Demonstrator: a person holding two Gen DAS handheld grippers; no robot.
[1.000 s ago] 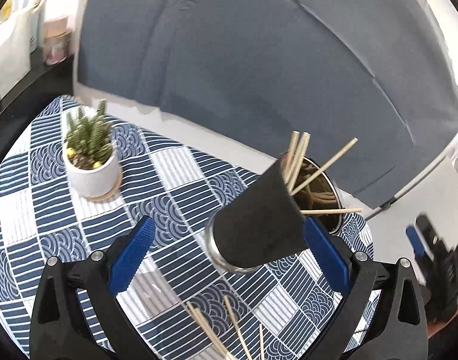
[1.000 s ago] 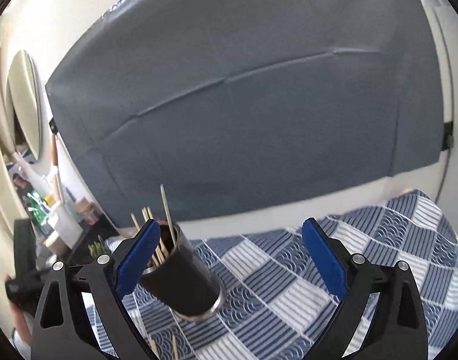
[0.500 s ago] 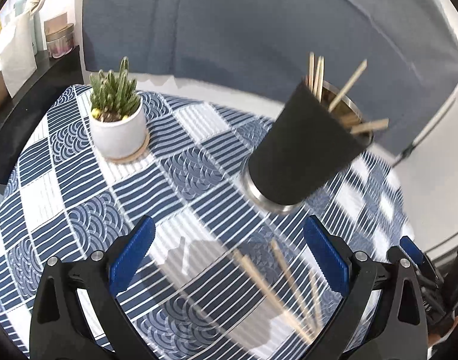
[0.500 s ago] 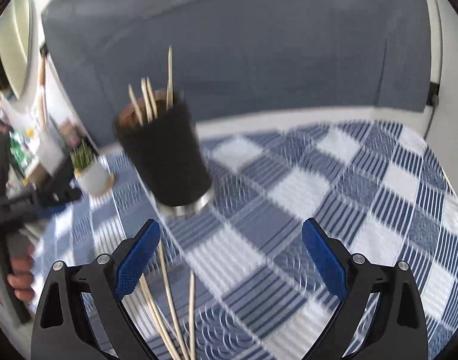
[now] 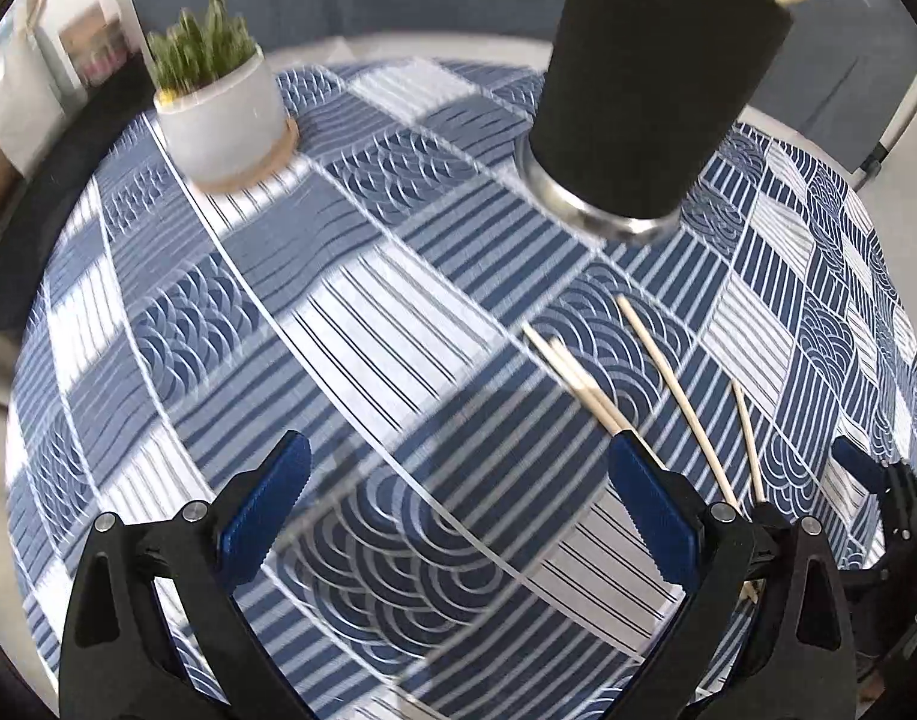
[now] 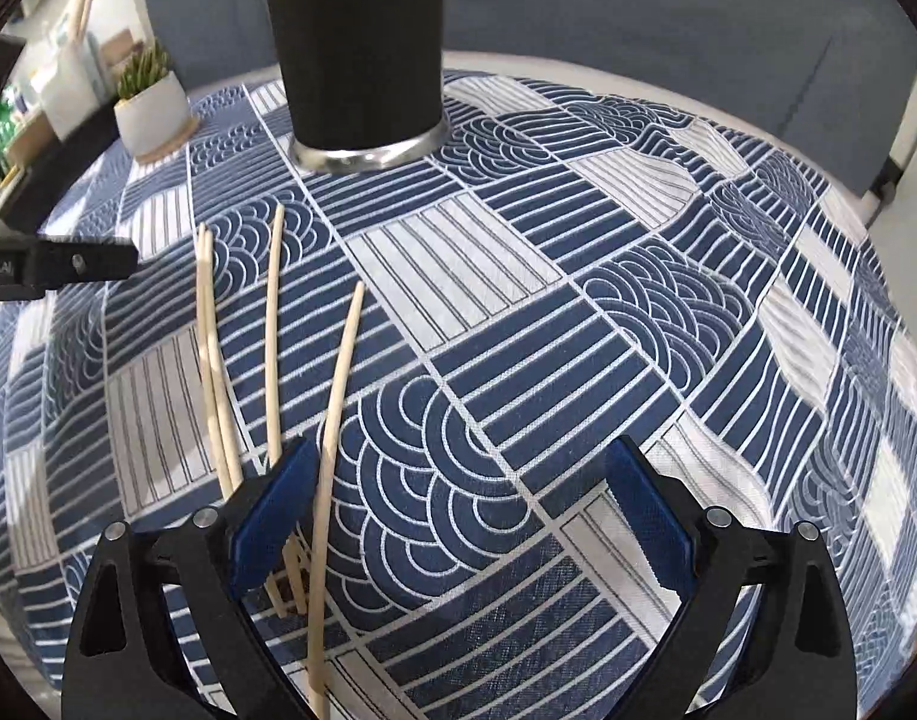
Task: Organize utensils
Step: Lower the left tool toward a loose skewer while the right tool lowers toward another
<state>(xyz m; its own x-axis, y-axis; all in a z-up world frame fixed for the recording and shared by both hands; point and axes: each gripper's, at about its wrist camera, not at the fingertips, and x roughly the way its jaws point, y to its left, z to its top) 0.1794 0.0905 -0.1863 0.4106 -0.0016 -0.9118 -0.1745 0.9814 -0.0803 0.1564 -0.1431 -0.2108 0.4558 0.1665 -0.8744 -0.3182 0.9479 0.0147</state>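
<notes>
A black utensil cup (image 5: 656, 78) with a steel base stands upright on the blue patterned tablecloth (image 5: 368, 324); a chopstick tip pokes out at its rim. Several loose wooden chopsticks (image 5: 674, 384) lie flat in front of the cup. My left gripper (image 5: 458, 516) hovers open over the cloth, its right finger next to the chopsticks. In the right wrist view the same cup (image 6: 356, 42) is at top centre and the chopsticks (image 6: 272, 324) lie at left; my right gripper (image 6: 458, 516) is open, one chopstick passing just inside its left finger.
A small cactus in a white pot (image 5: 218, 96) sits on a coaster at the far left of the table, and the pot (image 6: 149, 111) also shows in the right wrist view. Shelving with boxes stands beyond the table's left edge. A grey backdrop hangs behind.
Both grippers have tilted down and moved closer to the tablecloth. The cup has slid up to the top of both views, and the loose chopsticks are now near the fingers.
</notes>
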